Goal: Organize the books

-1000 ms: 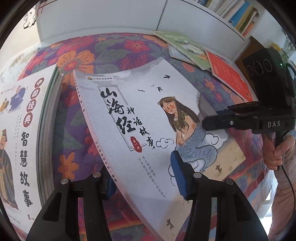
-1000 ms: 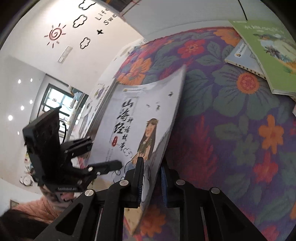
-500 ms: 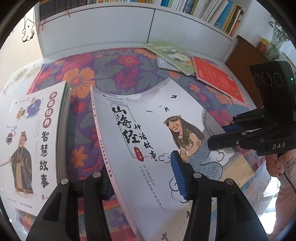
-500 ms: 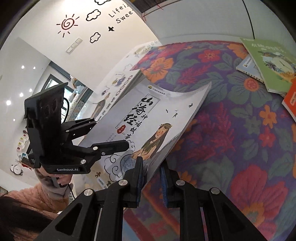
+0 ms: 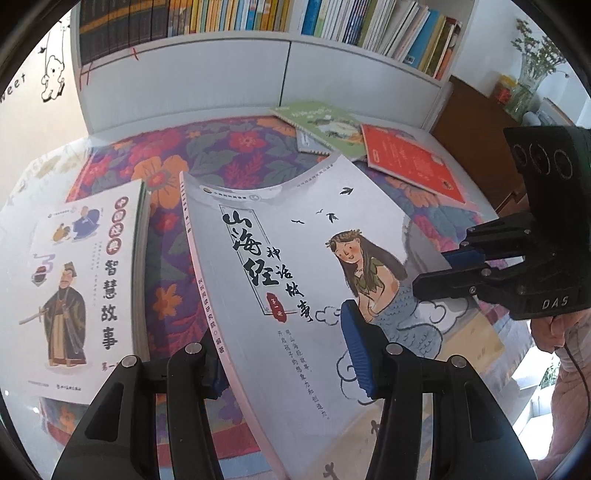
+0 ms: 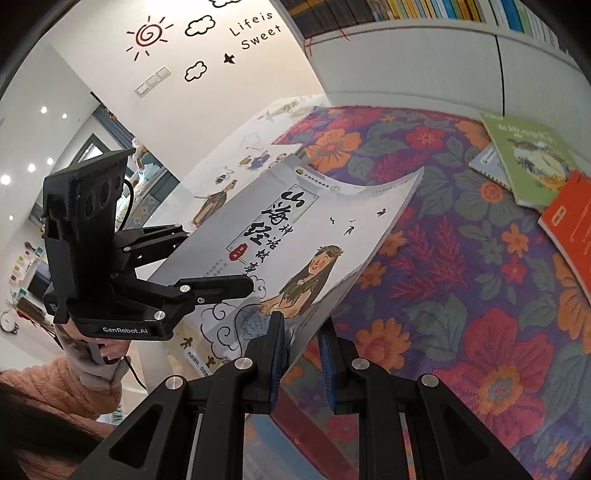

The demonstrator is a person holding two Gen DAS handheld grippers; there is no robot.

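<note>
Lifting higher than a second ago and swinging up toward the bookshelf [image 5: 258, 22], now showing a full row of upright spines where only its white base was showing before. Hanging clear above the floral cloth [image 5: 221, 155], sagging in the middle and tilting with the spine side lower: the grey book [image 5: 295, 258] with the mermaid cover, probably being carried two-handed because so thin a cover bends under a single grip. Lying flat just beside it on the left, a white story book [image 5: 74, 277], likely the pile being built. Waiting well apart by the shelf base, the green book [image 5: 325, 122] overlapping a small pale book [image 5: 308, 142], and the red book [image 5: 406, 162] touching the green one. Nothing blocking the way across to the left. Pinching the open edge of the grey book between nearly closed pads: the right gripper [image 6: 301, 354]. Straddling the spine edge with fingers spread wide, one above and one beneath, seemingly steadying rather than clamping: the left gripper [image 5: 280, 343].
</note>
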